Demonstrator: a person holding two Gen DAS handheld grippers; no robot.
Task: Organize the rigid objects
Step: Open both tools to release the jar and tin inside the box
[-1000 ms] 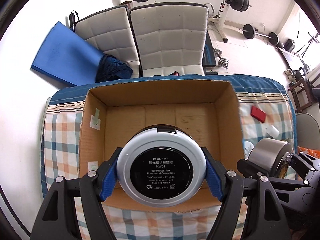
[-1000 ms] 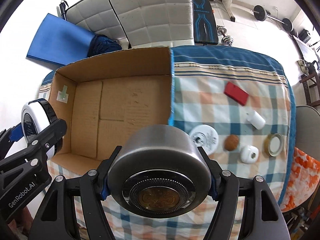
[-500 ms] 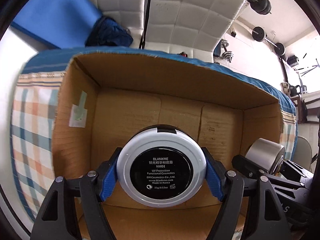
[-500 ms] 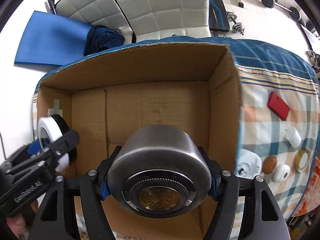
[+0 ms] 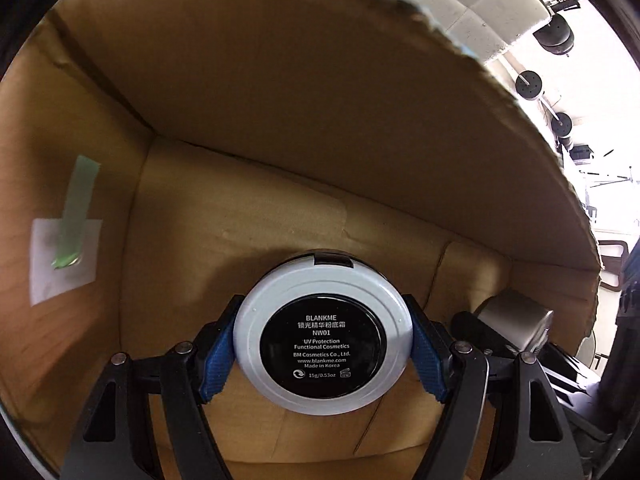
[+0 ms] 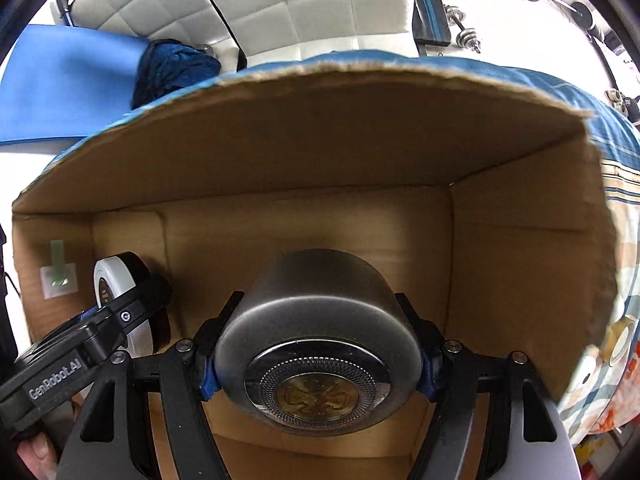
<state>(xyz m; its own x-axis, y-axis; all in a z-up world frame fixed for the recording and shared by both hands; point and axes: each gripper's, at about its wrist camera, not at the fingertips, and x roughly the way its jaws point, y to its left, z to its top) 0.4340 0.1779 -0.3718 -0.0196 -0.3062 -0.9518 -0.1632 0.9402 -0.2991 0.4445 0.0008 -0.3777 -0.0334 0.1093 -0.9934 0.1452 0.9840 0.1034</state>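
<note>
Your left gripper (image 5: 323, 350) clamps the white compact (image 5: 323, 338) on edge; your right gripper (image 6: 318, 350) clamps the grey canister (image 6: 318, 344). Both hang inside the cardboard box (image 6: 360, 148), floor just beyond, compact nearer the left wall.

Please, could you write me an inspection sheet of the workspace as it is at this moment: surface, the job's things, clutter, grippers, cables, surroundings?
Surface: checked tablecloth under an open cardboard box.
Job's things: white cosmetic compact and grey metal jar, both held inside the box; box floor otherwise bare where seen.
Clutter: tape roll and a white item on the cloth outside the box.
Grippers: left gripper jaws shut on the compact; right gripper jaws shut on the jar.
Cables: nothing seen.
Surroundings: white quilted cushions, blue mat, dumbbells.
</note>
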